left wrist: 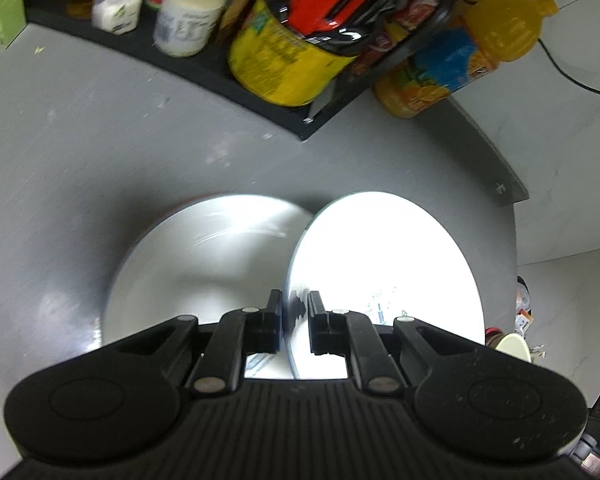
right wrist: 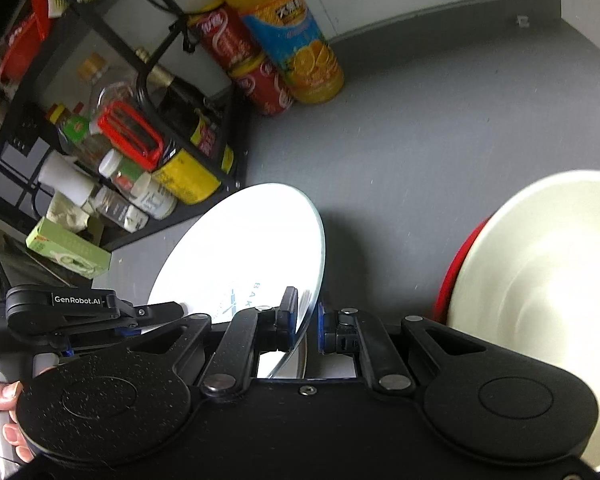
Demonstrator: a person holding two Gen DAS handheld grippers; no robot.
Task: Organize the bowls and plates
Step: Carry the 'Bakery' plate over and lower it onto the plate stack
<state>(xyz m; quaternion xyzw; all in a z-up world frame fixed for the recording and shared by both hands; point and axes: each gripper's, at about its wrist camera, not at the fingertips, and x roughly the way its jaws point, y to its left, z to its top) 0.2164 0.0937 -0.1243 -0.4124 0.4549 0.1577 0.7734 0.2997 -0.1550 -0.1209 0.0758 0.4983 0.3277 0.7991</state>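
Note:
A white plate (left wrist: 384, 272) is held tilted on edge above the grey table; it also shows in the right wrist view (right wrist: 252, 248). My left gripper (left wrist: 294, 316) is shut on its rim, and my right gripper (right wrist: 308, 316) is shut on the same plate's rim from the other side. The left gripper's body (right wrist: 80, 308) shows in the right wrist view, left of the plate. A white bowl with a red outside (left wrist: 204, 264) sits on the table left of the plate in the left wrist view and at the right in the right wrist view (right wrist: 540, 264).
A black wire rack (left wrist: 236, 84) with jars, a yellow can (left wrist: 284, 60) and a red item stands at the back. An orange juice bottle (right wrist: 292, 36) and red cola cans (right wrist: 244, 60) stand beside it. The table edge (left wrist: 512, 208) lies at the right.

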